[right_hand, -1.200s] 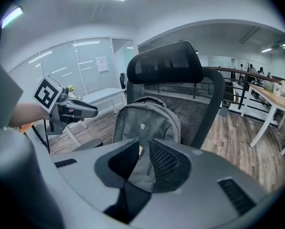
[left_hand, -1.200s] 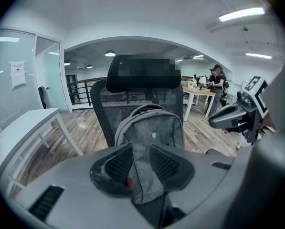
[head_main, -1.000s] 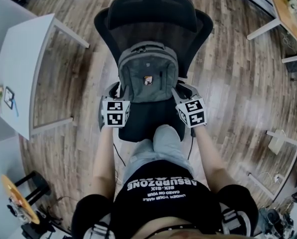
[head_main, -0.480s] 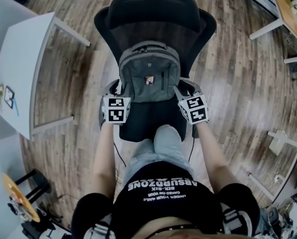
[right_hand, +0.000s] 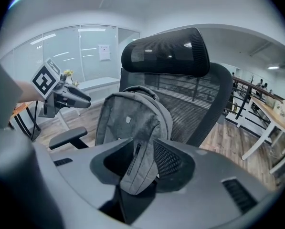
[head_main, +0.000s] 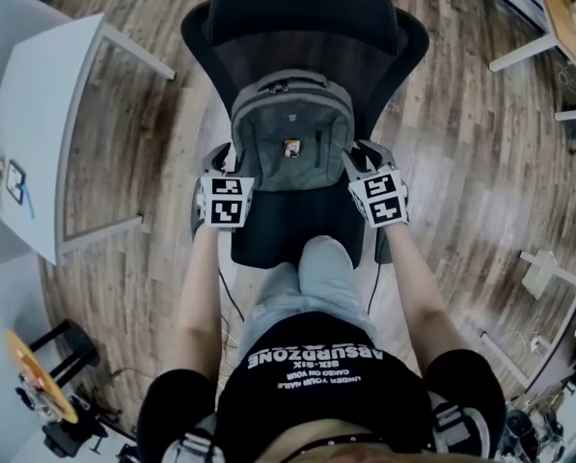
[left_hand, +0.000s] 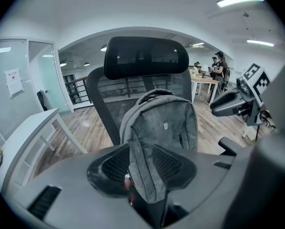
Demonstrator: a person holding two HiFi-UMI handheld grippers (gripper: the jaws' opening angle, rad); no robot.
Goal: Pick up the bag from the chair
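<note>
Black mesh office chair [head_main: 307, 27] mid-scene. Grey fabric backpack [head_main: 289, 133] stands upright on its seat against the backrest. Left hand-held gripper [left_hand: 141, 162] released, jaws apart around the backpack's near-left bottom corner. Right hand-held gripper [right_hand: 143, 162] released likewise at the near-right corner.

shirt [head_main: 312, 357] print, upside down to the head view: big "ABSURDZONE", then "SIX-SIX", and smaller lines "CAKED ON YOUR", "UNDER YOUR NAILS" | bag [head_main: 291, 148] front emblem: too small to read | paper sheet [left_hand: 14, 81] on glass wall [left_hand: 42, 75]: printed, not legible
</note>
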